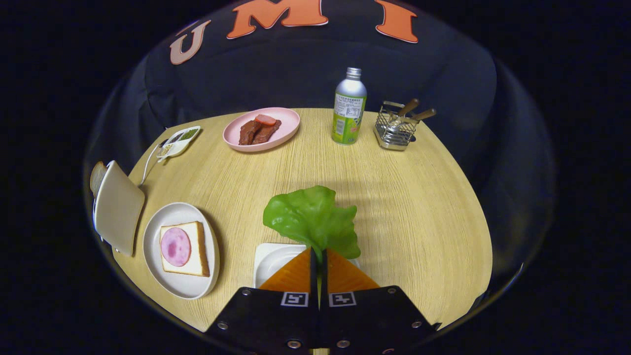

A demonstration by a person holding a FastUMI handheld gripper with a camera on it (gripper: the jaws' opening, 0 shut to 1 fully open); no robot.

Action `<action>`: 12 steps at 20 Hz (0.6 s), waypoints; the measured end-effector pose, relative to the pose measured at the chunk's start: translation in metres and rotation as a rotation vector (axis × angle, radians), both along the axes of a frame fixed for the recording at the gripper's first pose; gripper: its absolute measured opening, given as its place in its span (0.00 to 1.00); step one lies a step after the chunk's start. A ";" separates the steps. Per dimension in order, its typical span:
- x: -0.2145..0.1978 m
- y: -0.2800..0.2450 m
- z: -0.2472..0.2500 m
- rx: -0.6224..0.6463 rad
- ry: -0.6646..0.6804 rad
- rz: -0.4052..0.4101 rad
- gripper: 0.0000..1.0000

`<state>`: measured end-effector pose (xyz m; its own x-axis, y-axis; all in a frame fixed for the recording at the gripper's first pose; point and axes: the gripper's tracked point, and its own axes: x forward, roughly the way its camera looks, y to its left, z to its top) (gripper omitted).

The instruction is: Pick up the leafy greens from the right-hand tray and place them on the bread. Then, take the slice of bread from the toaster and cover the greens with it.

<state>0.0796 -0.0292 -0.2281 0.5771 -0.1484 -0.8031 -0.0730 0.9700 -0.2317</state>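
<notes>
Two fingers [311, 268] of the gripper [318, 256] are pressing together on the stem end of the leafy greens [310, 217], so the tongs are clenched and grasping the leaf; the leaf is fanning out just ahead of the fingertips and hanging above the wooden table [419, 197]. A white square tray [273, 259] is sitting right under the fingers, partly hidden by them, with nothing visible on its exposed part. To the left of the tray, a white round plate [162, 276] is carrying a slice of bread [194, 249] topped with a pink round of ham [175, 246]; the bread is lying flat, well clear of the leaf. Further left, at the table edge, the toaster [118, 207] is standing with a second bread slice [97, 176] poking out of its far side. Beyond the leaf, at the back of the table, a pink plate [286, 123] is holding brown meat pieces [259, 131] with a red slice on top. Left of it, a small white divided dish [178, 142] is holding greenish and pale seasonings. Right of the pink plate, a green-labelled bottle [349, 106] is standing upright, and beside it a wire cutlery basket [394, 132] is holding wooden-handled utensils [411, 111], tilted.
</notes>
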 end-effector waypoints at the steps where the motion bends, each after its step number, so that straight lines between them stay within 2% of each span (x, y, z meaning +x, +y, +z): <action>1: 0.000 0.004 0.007 -0.004 -0.010 0.009 0.01; 12: -0.011 0.106 0.022 0.040 -0.032 0.157 0.01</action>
